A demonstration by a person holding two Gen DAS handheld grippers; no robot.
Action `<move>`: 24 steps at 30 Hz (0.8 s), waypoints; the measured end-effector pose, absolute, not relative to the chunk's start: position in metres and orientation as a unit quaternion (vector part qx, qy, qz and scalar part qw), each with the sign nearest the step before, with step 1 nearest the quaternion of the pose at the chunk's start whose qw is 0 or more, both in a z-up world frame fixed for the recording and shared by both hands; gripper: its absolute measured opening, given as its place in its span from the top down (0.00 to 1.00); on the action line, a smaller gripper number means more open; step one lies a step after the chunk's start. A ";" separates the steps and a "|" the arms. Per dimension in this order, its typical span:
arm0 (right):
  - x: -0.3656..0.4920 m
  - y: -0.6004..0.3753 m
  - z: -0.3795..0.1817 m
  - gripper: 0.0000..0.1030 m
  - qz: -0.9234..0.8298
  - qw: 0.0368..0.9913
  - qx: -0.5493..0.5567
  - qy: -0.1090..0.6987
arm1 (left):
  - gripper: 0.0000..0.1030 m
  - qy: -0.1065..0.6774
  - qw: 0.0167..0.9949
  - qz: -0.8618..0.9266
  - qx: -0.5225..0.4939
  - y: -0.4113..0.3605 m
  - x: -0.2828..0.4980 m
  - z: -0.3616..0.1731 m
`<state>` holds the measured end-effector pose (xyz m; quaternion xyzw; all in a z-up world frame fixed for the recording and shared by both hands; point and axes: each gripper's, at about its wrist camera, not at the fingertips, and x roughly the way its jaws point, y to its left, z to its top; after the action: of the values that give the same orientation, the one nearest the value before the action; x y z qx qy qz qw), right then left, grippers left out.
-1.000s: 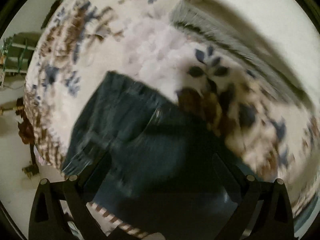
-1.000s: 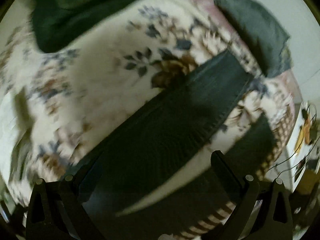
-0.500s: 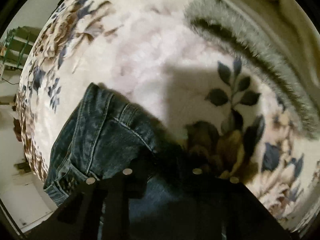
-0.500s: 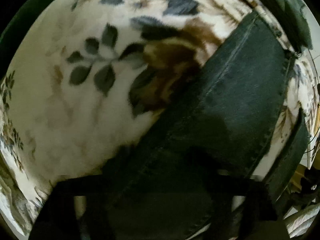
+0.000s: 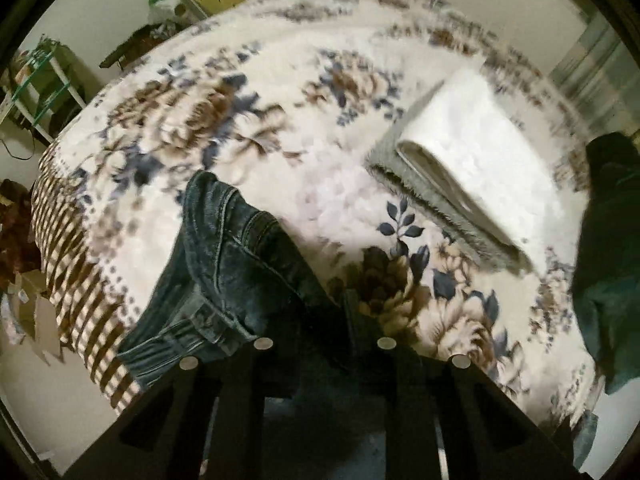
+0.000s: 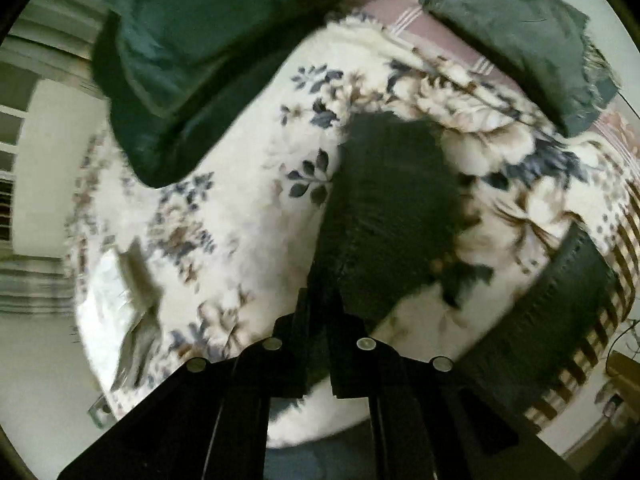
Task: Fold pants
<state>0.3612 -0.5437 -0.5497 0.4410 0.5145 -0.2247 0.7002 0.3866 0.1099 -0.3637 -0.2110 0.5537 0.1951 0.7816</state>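
Note:
Dark blue jeans (image 5: 236,264) lie on a floral blanket (image 5: 280,120) on a bed. In the left wrist view my left gripper (image 5: 320,320) is shut on the waist end of the jeans and holds it lifted. In the right wrist view my right gripper (image 6: 318,312) is shut on a dark jeans leg (image 6: 392,208), which hangs up off the blanket (image 6: 248,216). The other leg (image 6: 560,304) lies at the bed's right edge.
A folded white and grey towel (image 5: 460,160) lies right of the jeans. Dark green cloth (image 6: 192,64) and a grey folded garment (image 6: 520,40) lie at the far side. Shelves and clutter (image 5: 44,80) stand beyond the bed's left edge.
Both grippers went from open above the jeans to shut on the fabric, then rose away from the bed, lifting the waist and the leg.

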 end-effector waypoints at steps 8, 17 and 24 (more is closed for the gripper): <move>0.211 -0.533 -0.578 0.93 -0.230 0.679 0.415 0.560 | 0.86 0.582 0.749 0.228 -0.218 0.135 0.247 -0.426; 0.134 -0.540 -0.655 0.87 -0.233 0.595 0.382 0.668 | 0.85 0.624 0.685 0.286 -0.244 0.159 0.175 -0.527; 0.163 -0.546 -0.598 0.24 -0.203 0.695 0.279 0.632 | 0.44 0.575 0.744 0.277 -0.197 0.139 0.187 -0.482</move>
<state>0.1633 -0.5462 -0.5982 0.2787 0.6315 -0.2026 0.6946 0.1865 0.1391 -0.4819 -0.1972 0.5755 0.2769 0.7438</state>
